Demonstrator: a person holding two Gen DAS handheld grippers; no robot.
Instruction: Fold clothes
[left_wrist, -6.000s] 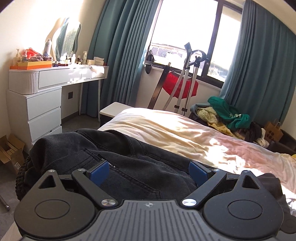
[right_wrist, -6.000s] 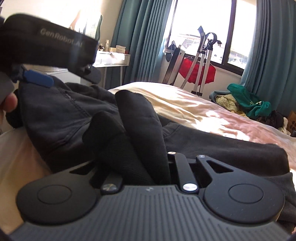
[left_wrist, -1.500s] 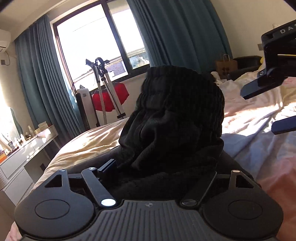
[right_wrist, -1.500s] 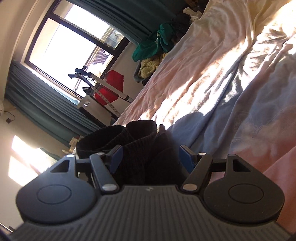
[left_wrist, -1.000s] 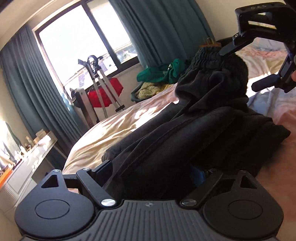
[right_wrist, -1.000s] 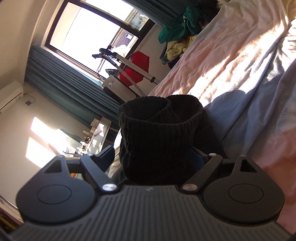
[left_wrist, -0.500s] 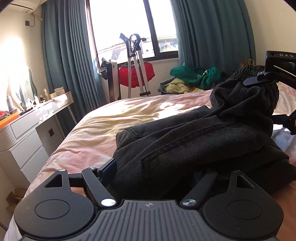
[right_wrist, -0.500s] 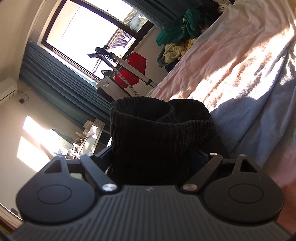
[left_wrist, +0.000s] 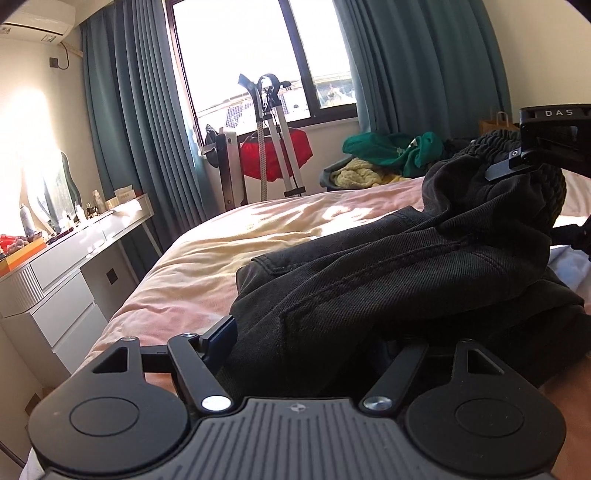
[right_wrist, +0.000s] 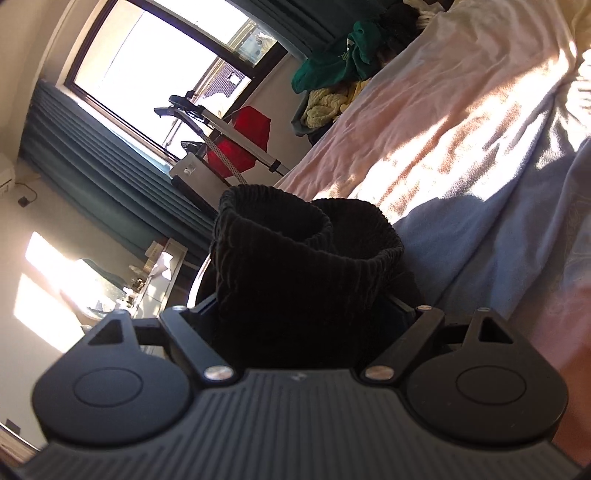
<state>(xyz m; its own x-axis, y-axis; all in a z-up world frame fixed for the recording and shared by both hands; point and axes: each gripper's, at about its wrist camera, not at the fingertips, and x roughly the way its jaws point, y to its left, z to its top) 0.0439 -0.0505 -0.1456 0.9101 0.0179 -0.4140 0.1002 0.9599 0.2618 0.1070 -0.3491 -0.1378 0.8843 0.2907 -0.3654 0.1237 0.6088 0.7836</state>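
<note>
A black denim garment (left_wrist: 388, 273) lies bunched on the bed (left_wrist: 236, 240). My left gripper (left_wrist: 306, 339) has its jaws wide apart around the near edge of the garment; its right pad is hidden by the cloth. My right gripper (right_wrist: 299, 306) grips the garment's ribbed elastic waistband (right_wrist: 303, 251), which stands up between its jaws. The right gripper also shows at the right edge of the left wrist view (left_wrist: 546, 147), holding the waistband (left_wrist: 517, 173) a little above the bed.
A white dresser (left_wrist: 55, 280) with bottles stands at the left. A clothes steamer with a red item (left_wrist: 273, 155) stands by the window. A pile of green and yellow clothes (left_wrist: 384, 158) lies beyond the bed. A blue sheet (right_wrist: 498, 221) covers the bed's right.
The garment has been lowered from held-up to lying along the bed. My left gripper has dropped to the garment's near edge. My right gripper still holds the waistband.
</note>
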